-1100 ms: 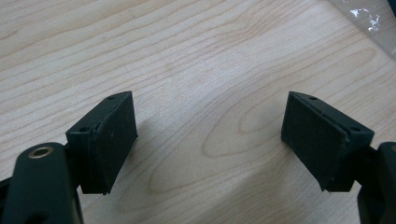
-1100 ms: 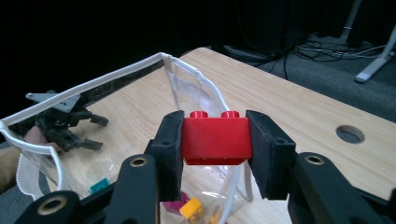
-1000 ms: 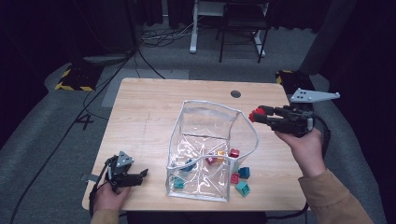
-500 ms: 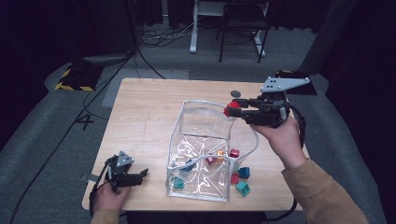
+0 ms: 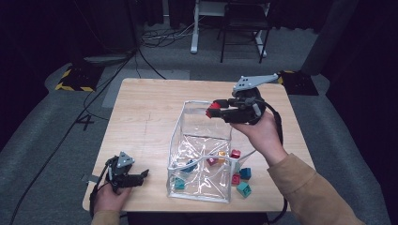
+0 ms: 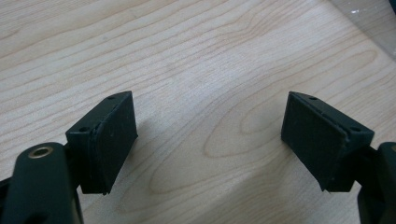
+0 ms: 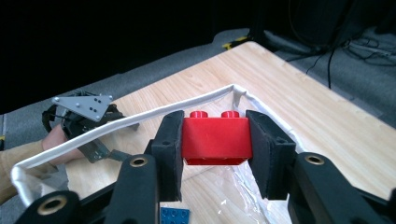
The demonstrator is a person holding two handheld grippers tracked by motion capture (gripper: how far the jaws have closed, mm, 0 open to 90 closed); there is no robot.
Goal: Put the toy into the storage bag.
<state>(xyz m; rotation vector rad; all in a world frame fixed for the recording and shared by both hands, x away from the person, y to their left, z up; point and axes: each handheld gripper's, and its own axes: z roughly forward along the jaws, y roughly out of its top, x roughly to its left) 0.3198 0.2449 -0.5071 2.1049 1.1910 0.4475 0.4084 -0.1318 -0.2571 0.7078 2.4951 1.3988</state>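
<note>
Right gripper view: right gripper (image 7: 215,154) clamps a red brick (image 7: 215,140), studs up, held over the far rim of the clear bag (image 5: 202,140) on the table (image 5: 145,112). Left gripper (image 5: 126,174) rests at the table's near left corner, jaws spread wide with nothing between them.

Black two-jaw tool (image 5: 213,109), grey three-cornered plate, tan sleeve (image 5: 307,190).
</note>
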